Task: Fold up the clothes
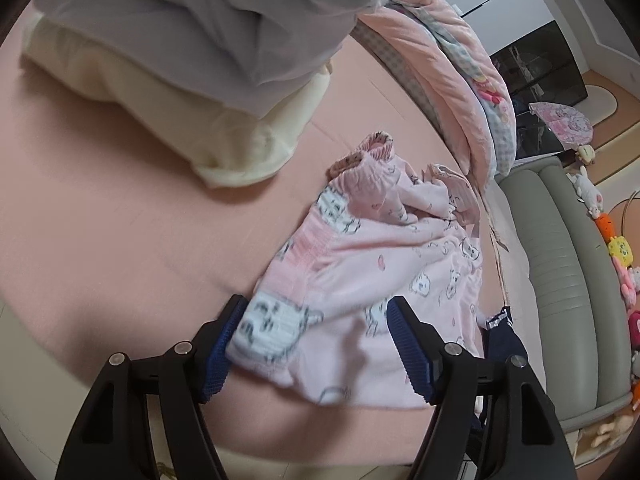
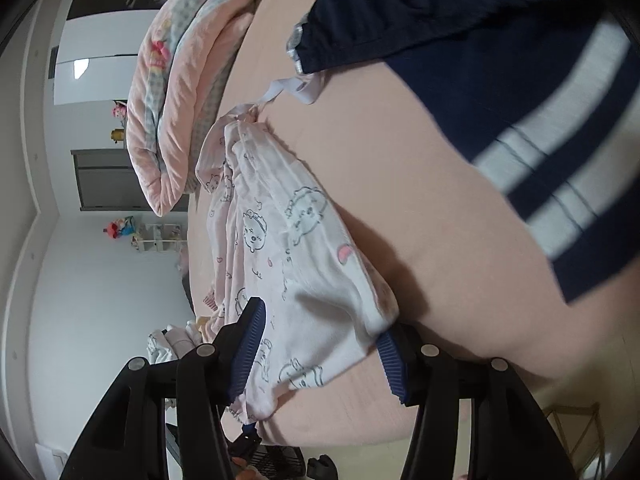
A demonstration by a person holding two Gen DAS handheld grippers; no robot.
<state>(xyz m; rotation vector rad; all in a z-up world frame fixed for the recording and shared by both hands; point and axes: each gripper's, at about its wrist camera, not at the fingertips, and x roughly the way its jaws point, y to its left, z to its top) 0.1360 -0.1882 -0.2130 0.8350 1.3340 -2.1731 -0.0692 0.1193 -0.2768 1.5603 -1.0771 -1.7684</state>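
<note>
A pink garment printed with cartoon animals (image 1: 360, 256) lies crumpled on the pink bed sheet (image 1: 120, 240). My left gripper (image 1: 316, 332) is open, its blue pads on either side of the garment's near edge. In the right wrist view the same pink garment (image 2: 288, 240) lies between the open fingers of my right gripper (image 2: 320, 332), which straddles its near end. I cannot tell whether the cloth touches the pads.
A grey garment on a cream one (image 1: 180, 60) forms a pile at the far left. A navy garment with white stripes (image 2: 500, 80) lies to the right. A folded pink quilt (image 1: 452, 80) sits behind. A grey sofa (image 1: 560, 260) with soft toys stands beside the bed.
</note>
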